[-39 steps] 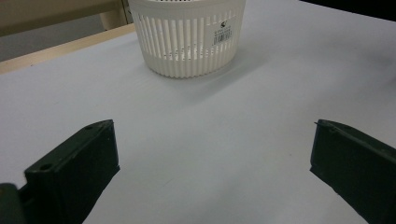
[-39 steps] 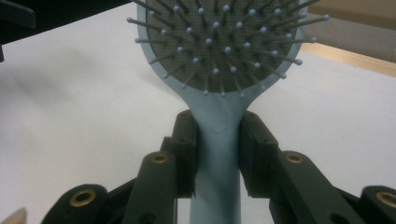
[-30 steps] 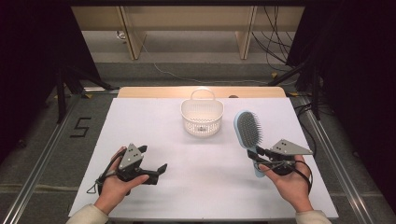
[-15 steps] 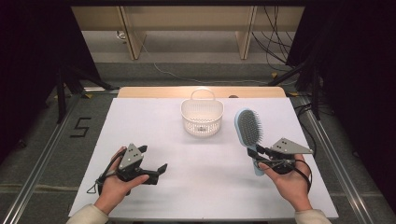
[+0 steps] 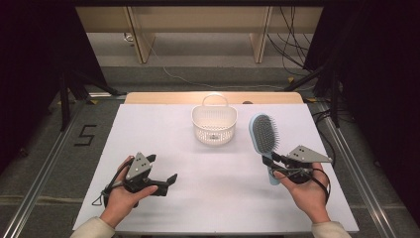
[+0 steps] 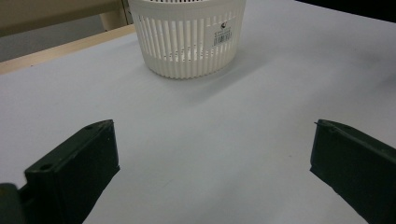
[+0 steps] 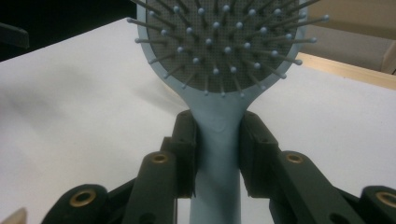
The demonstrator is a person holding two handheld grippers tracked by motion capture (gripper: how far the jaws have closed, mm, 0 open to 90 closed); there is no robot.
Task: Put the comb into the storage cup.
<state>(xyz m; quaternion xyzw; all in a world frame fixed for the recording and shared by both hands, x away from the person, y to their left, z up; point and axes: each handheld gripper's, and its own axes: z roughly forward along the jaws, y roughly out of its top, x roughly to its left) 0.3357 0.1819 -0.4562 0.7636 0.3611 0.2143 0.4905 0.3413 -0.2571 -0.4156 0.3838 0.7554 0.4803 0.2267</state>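
High view first: I see my right tongs (image 5: 271, 162) at about 4 o'clock on the white tabletop (image 5: 163, 134), and they are pinching the light blue hairbrush (image 5: 264, 136) by its handle. The brush head points away from me toward 12 o'clock, with its bristles facing up, and it sits just to the right of the white basket (image 5: 214, 126). That basket stands near the far middle of the tabletop, at about 12 o'clock, with its loop handle at the back. From where I look I cannot tell if the brush and the basket touch; they look just beside each other. In the right gripper view I look along the tongs (image 7: 217, 156), and the two black jaws press on both sides of the hairbrush (image 7: 219, 51) handle, right below the round head with its little ball-tipped pins. My left tongs (image 5: 161, 169) are at about 8 o'clock, held low over the tabletop in my left hand (image 5: 124, 196), and they point toward the middle. In the left gripper view the left tongs (image 6: 212, 154) are spread wide with only bare tabletop (image 6: 210, 121) between them, and the basket (image 6: 187, 35) stands well ahead at 12 o'clock.
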